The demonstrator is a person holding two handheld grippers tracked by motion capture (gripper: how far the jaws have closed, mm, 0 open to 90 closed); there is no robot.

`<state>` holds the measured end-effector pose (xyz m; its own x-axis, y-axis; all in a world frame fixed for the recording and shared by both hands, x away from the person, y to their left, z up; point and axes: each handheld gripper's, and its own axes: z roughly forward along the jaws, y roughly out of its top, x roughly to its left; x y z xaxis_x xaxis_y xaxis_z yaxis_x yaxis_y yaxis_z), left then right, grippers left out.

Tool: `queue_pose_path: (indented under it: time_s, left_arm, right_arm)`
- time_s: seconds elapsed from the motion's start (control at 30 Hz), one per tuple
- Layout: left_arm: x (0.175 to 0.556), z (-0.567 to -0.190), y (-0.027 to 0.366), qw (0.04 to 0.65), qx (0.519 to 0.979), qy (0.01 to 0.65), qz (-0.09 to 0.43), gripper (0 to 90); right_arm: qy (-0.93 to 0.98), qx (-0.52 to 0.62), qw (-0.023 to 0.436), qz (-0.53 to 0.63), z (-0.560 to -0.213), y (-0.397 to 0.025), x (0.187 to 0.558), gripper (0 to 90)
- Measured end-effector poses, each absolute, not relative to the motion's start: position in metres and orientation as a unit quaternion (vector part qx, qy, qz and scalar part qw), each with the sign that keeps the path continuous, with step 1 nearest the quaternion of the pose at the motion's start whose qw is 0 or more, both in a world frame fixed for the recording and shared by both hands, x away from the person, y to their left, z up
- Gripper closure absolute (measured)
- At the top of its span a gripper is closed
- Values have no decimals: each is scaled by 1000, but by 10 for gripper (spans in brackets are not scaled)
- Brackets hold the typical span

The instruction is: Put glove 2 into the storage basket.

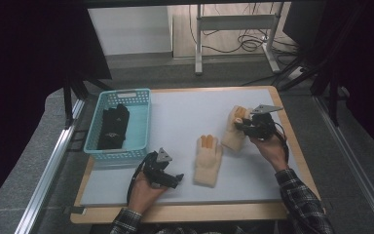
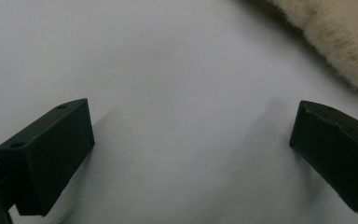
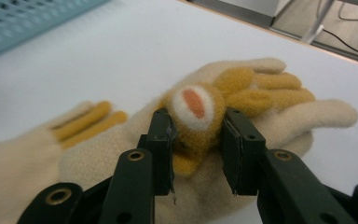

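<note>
Surface: a white mat (image 1: pixel 185 117) on a wood-edged table (image 1: pixel 175 212), grey floor around it and a metal frame with cables beyond the far edge.
Right gripper (image 3: pixel 196 135): jaws pressed in on the orange animal face (image 3: pixel 196 116) sewn on a cream glove (image 3: pixel 270 116), one jaw on each side of it; the face has a white muzzle with a reddish patch.
Held glove: lies flat at the mat's right side (image 1: pixel 234 127), orange ear-like strips running along its fingers.
Second glove (image 1: pixel 208 160): cream with orange strips, flat on the mat near the middle, just beside the first; it also lies at the left of the right gripper view (image 3: pixel 32 140).
Left gripper (image 2: pixel 191 140): jaws wide apart over bare mat, nothing between them; a cream fuzzy edge (image 2: pixel 335 32) near one jaw.
Left hand (image 1: pixel 143 192): holds that gripper at the mat's near left.
Basket (image 1: pixel 141 126): turquoise plastic, far left, holding dark gloves (image 1: pixel 113 126).
</note>
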<state>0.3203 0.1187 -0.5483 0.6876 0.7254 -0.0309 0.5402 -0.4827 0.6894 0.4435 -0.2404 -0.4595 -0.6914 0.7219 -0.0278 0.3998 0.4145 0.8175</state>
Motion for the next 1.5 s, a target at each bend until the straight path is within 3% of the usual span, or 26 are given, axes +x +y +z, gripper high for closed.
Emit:
queue_pose_path:
  time_s: [0.33,0.67,1.0,1.2,1.4,1.5]
  left_arm:
    - [320,-548,119,348,850,372,135,0]
    - [320,-549,119,348,849,372,135,0]
    - [320,-549,118,349,849,372,136,0]
    - [320,-549,118,348,850,373,135,0]
    - [320,-549,118,348,850,372,135,0]
    - [320,-549,118,349,849,372,136,0]
  right_arm:
    - [833,297,158,439,-439,-218,395,653]
    - [858,256,108,432,-452,-173,356,650]
    - [867,266,105,408,-486,-151,362,644]
    - [867,274,100,404,-504,-149,364,595]
    - [857,279,107,419,-494,-160,361,481]
    - [849,284,110,433,-484,-173,361,473]
